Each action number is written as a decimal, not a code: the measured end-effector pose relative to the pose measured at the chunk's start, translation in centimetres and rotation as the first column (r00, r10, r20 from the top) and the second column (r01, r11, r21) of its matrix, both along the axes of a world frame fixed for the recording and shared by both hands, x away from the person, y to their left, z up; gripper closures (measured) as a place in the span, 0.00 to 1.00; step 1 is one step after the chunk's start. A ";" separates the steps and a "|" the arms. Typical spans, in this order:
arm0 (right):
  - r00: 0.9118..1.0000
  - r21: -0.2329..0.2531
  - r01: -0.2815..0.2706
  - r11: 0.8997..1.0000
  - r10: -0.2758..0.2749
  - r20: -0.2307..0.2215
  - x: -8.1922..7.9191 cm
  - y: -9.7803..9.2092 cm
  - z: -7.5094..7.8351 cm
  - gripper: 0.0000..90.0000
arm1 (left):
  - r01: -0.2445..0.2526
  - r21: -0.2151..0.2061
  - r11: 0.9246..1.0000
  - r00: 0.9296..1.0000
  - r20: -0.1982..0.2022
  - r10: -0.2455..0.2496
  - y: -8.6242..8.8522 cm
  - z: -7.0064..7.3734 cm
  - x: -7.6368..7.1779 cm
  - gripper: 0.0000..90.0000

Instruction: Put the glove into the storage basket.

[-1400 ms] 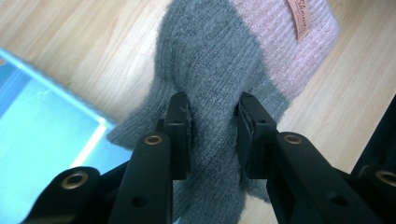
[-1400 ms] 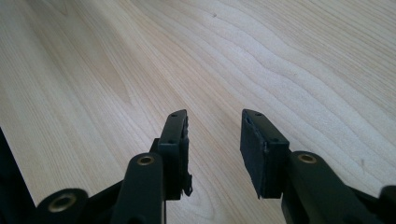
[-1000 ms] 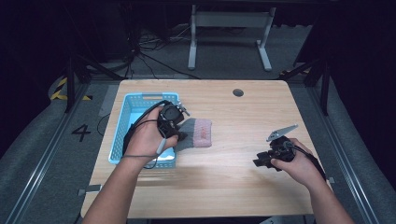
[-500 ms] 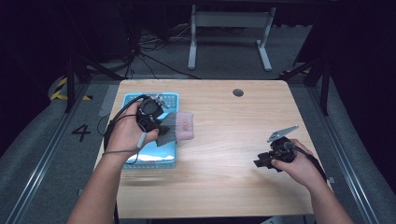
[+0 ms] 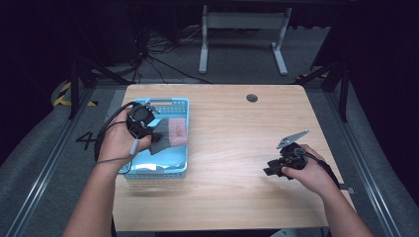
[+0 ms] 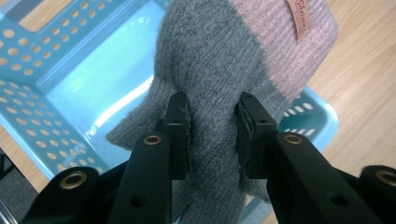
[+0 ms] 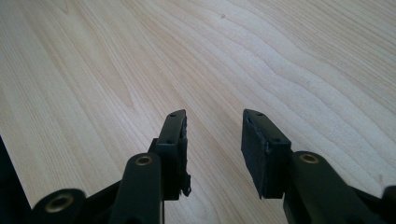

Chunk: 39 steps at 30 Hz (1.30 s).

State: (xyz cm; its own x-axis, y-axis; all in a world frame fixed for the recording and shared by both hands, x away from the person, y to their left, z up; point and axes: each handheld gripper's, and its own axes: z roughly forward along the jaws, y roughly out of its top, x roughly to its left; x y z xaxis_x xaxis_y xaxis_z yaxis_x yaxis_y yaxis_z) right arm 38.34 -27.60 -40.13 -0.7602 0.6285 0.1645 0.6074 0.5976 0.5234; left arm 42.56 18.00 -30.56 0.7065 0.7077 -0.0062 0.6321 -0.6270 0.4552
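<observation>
A knitted grey and pink glove [image 5: 168, 134] [image 6: 233, 60] hangs over the light blue perforated basket [image 5: 168, 104] at the table's left. My left gripper [image 5: 154, 136] [image 6: 212, 128] is shut on its grey part, with the pink cuff and a small label pointing away from me. In the left gripper view the basket's floor [image 6: 93, 79] lies below the glove. My right gripper [image 5: 271, 169] [image 7: 214, 140] rests low over the bare wood at the table's right, open with nothing between its jaws.
The wooden table [image 5: 232, 128] has a round cable hole [image 5: 252, 98] near its far edge. The basket stands along the left edge. Beyond the table are a dark floor, cables and a white desk frame [image 5: 242, 29].
My left gripper has carried the glove leftward from the table's middle to above the basket. The right gripper has stayed in place.
</observation>
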 end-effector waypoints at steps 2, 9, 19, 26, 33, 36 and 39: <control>1.000 0.000 -0.001 1.000 0.001 0.000 0.0 0.0 0.0 0.68 | -0.007 0.000 1.000 1.000 -0.008 0.007 0.3 -0.5 0.4 0.77; 1.000 0.000 0.012 1.000 -0.012 -0.007 -0.1 -0.4 -0.1 0.68 | -0.001 0.004 1.000 0.998 -0.057 0.001 1.1 -2.6 2.1 0.77; 1.000 -0.004 0.018 1.000 -0.018 -0.007 -0.4 -0.3 -0.3 0.67 | 0.015 0.057 0.998 0.990 -0.144 -0.007 1.3 -5.7 4.2 0.77; 1.000 -0.002 0.030 1.000 -0.030 -0.004 -0.5 -0.7 -0.4 0.66 | 0.050 0.107 0.993 0.984 -0.173 -0.031 0.7 -7.6 5.3 0.76; 0.999 -0.005 0.031 0.999 -0.031 -0.007 -0.5 -0.8 -0.6 0.65 | 0.081 0.127 0.989 0.983 -0.176 -0.058 0.2 -8.7 6.0 0.76; 1.000 -0.005 0.028 1.000 -0.028 -0.005 -0.5 -0.7 -0.6 0.65 | 0.096 0.134 0.986 0.981 -0.183 -0.071 0.1 -9.2 6.4 0.75; 1.000 0.002 0.024 1.000 -0.024 0.017 -0.7 -0.6 -0.4 0.66 | 0.110 0.168 0.980 0.982 -0.172 -0.080 -0.1 -9.5 6.5 0.74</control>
State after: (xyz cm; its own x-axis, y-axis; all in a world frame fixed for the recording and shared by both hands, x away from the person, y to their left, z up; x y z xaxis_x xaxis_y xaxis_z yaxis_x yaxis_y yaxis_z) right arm 37.63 -28.22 -40.55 -0.7476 0.6462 0.1532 0.6126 0.5821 0.5346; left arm 49.09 17.94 -40.01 0.7702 0.6377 -0.0090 0.6226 -0.7487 0.2277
